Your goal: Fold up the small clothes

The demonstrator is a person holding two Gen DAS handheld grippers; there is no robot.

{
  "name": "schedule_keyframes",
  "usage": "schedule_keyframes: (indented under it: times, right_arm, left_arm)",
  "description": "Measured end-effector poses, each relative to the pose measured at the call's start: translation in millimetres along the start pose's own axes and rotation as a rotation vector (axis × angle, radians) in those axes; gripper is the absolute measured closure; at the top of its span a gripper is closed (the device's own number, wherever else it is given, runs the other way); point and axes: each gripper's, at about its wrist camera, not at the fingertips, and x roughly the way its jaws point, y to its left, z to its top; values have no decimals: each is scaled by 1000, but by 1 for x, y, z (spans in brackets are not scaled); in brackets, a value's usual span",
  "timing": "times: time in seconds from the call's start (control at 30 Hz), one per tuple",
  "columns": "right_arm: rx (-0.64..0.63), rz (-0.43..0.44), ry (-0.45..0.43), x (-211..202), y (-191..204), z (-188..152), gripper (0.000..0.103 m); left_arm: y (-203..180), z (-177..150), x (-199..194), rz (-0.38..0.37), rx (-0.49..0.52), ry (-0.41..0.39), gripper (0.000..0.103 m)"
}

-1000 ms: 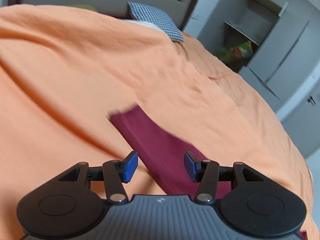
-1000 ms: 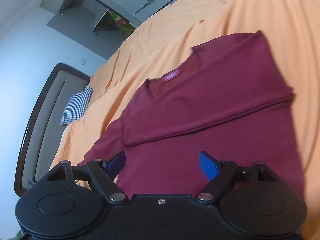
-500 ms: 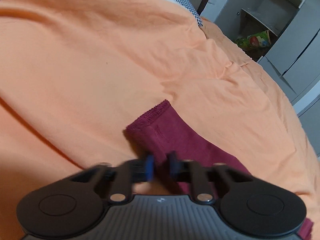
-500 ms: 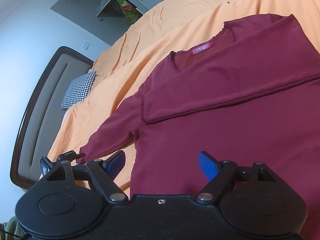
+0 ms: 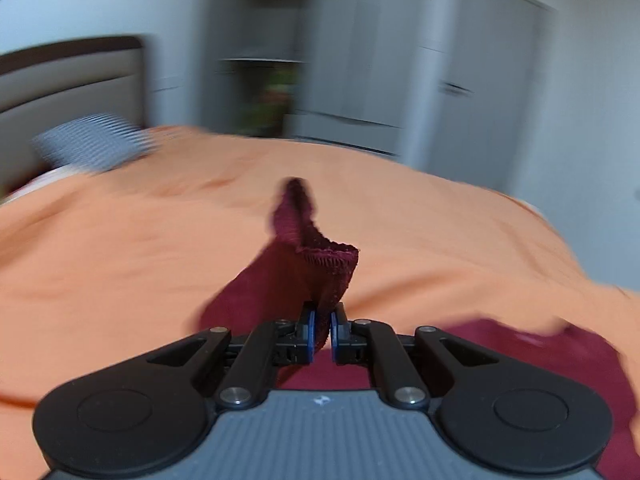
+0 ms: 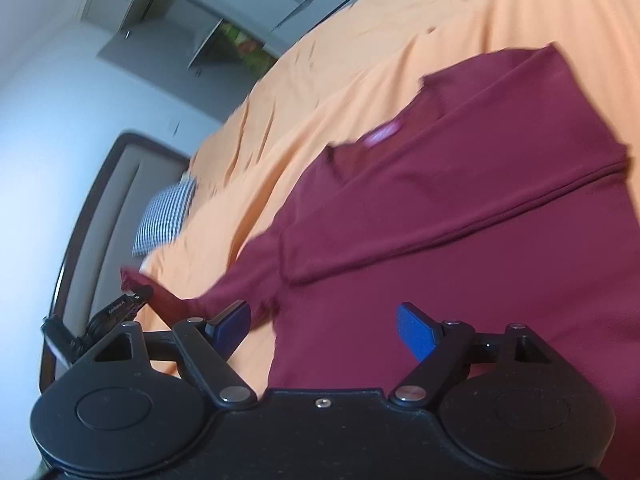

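Maroon knit, thin and limp by the look of it, makes up the long-sleeved top (image 6: 460, 240) that lies spread on the orange bedspread (image 6: 340, 92), its far sleeve already folded flat across the chest below the neckline label. The near sleeve (image 5: 304, 264) is off the bed: the left gripper (image 5: 321, 334) has clamped down on it just behind the ribbed cuff, the jaws nearly together with the fabric pinched between the blue pads, and the cuff flops open above them while the rest of the sleeve sags back toward the body of the top. From the right wrist view the same sleeve stretches out sideways from the shoulder to that gripper at the left edge. The right gripper (image 6: 324, 330) hangs over the lower part of the top with its jaws spread wide and nothing between them. Such cloth should weigh next to nothing, drape wherever it is not supported, and crease easily, so a hold near the cuff seems right for carrying the sleeve across; a second pinch near the shoulder seam or the hem would likely keep the body from dragging along. Slipping looks a small risk, as the ribbed edge gives the pads some bite. No basket, box or drawer for the folded piece shows in either view; only blurred wardrobe doors (image 5: 480, 60) and a checked pillow (image 6: 168, 216) stand beyond.
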Motion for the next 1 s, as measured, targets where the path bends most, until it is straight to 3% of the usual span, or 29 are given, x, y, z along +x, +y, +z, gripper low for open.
schedule_keyframes:
  times: [0.1, 0.2, 0.3, 0.4, 0.47, 0.5, 0.57, 0.6, 0.63, 0.77, 0.9, 0.97, 1.0]
  right_arm:
    - [43, -3, -55, -23, -19, 12, 21]
    - [73, -22, -105, -47, -42, 20, 20]
    - [110, -53, -124, -61, -69, 23, 18]
    - [141, -86, -110, -59, -94, 24, 18]
    - [159, -85, -90, -51, -106, 24, 19]
    - [169, -76, -81, -46, -110, 25, 19]
    - [192, -49, -59, -30, -118, 29, 20]
    - [203, -41, -49, -21, -120, 31, 24]
    - [216, -38, -37, -12, -123, 33, 27]
    - [263, -6, 12, 28, -126, 36, 35]
    - [229, -17, 36, 60, -117, 36, 35]
    - [200, -22, 43, 71, -113, 35, 40]
    - [185, -29, 48, 75, -111, 34, 48]
  left_arm:
    - [-95, -18, 10, -148, 126, 36, 96]
    - [-180, -57, 23, -250, 263, 91, 96]
    - [-235, -107, 42, -288, 373, 206, 96]
    - [-260, -149, 50, -257, 474, 291, 96]
    - [-263, -167, 39, -228, 514, 290, 94]
    - [-260, -168, 35, -228, 524, 283, 88]
    - [-254, -167, 21, -250, 530, 279, 67]
    - [-252, -166, 13, -256, 528, 275, 51]
    - [-252, -161, 5, -264, 527, 264, 44]
    - [-222, -140, -18, -268, 458, 253, 41]
    - [-174, -121, -28, -188, 357, 265, 35]
    - [-149, -112, -28, -126, 305, 276, 34]
    - [-137, -109, -27, -99, 279, 281, 33]
